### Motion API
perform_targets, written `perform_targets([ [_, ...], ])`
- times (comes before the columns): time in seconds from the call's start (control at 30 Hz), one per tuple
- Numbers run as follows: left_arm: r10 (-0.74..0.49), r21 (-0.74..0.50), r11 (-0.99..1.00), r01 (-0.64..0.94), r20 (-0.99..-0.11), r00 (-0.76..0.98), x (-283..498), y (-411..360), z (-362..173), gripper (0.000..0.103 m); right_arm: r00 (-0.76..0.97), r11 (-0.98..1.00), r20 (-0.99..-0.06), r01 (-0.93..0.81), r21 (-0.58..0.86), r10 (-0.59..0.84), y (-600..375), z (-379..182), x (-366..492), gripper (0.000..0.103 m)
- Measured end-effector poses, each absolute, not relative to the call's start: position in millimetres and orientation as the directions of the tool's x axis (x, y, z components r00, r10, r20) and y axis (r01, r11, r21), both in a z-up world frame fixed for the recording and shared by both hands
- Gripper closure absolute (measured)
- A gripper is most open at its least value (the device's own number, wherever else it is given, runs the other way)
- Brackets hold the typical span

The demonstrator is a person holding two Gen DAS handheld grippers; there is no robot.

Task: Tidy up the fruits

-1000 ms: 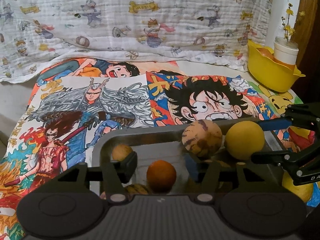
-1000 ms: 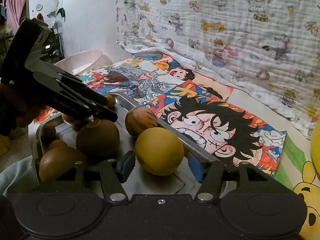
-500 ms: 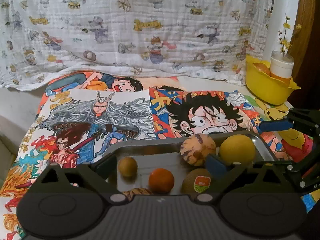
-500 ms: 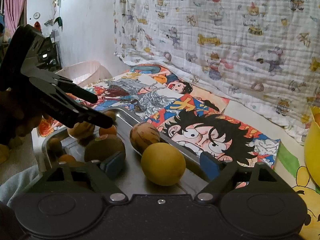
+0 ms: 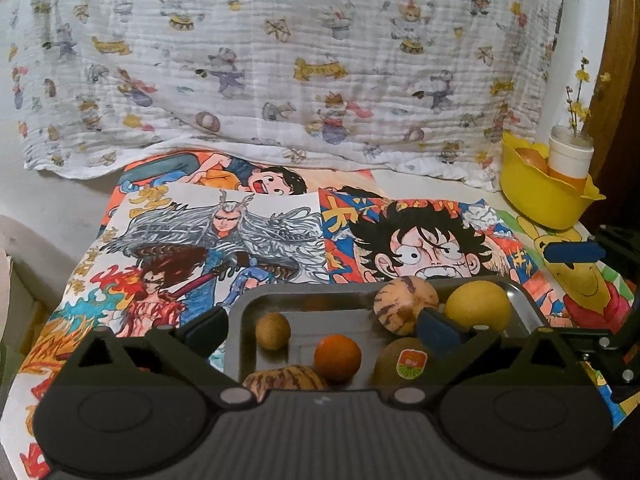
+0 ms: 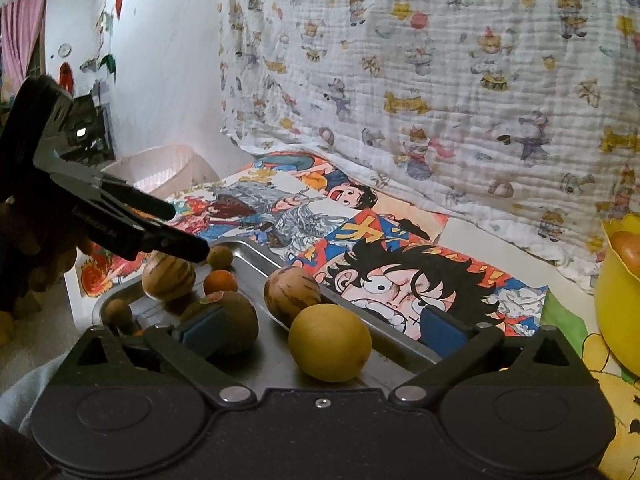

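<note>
Presently both grippers, left (image 5: 320, 326) and right (image 6: 320, 330), gape empty and widening over the tray (image 6: 256, 254), the lemon (image 6: 330, 342) lying loose between the right's pads.

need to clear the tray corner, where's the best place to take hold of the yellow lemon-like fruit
Probably grip the yellow fruit across its middle, the narrower width, coming from above. It lies on its side near the metal tray rim, with a striped fruit close behind, so its top is the clearest way in. The right gripper has jaws opening around it.
</note>
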State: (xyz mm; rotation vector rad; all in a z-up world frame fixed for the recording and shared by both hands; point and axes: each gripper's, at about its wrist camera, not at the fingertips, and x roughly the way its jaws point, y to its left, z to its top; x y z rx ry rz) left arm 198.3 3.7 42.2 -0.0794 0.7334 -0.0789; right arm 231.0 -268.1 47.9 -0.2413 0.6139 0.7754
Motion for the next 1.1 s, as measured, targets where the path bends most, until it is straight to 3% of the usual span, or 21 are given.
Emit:
perform_targets([
  [0.27, -0.077, -0.112, 0.994, 0.006, -0.646, 0.76, 182.3, 9.5, 48.3, 0.001, 0.583, 0.757, -0.593, -0.65, 0.07, 0.555, -274.6, 49.1, 219.5, 0.001],
  [0.57, -0.029, -0.126, 0.99, -0.062, -0.615, 0.788, 152.3, 13.1, 52.1, 0.001, 0.648, 0.879, -0.629, -0.459, 0.127, 0.429, -278.5, 54.3, 201.8, 0.001],
  [1.1, 0.083, -0.126, 0.975, -0.185, -0.567, 0.82, 78.0, 13.0, 48.9, 0.0, 0.738, 0.921, -0.574, -0.38, 0.08, 0.354, -270.0, 63.3, 142.2, 0.001],
])
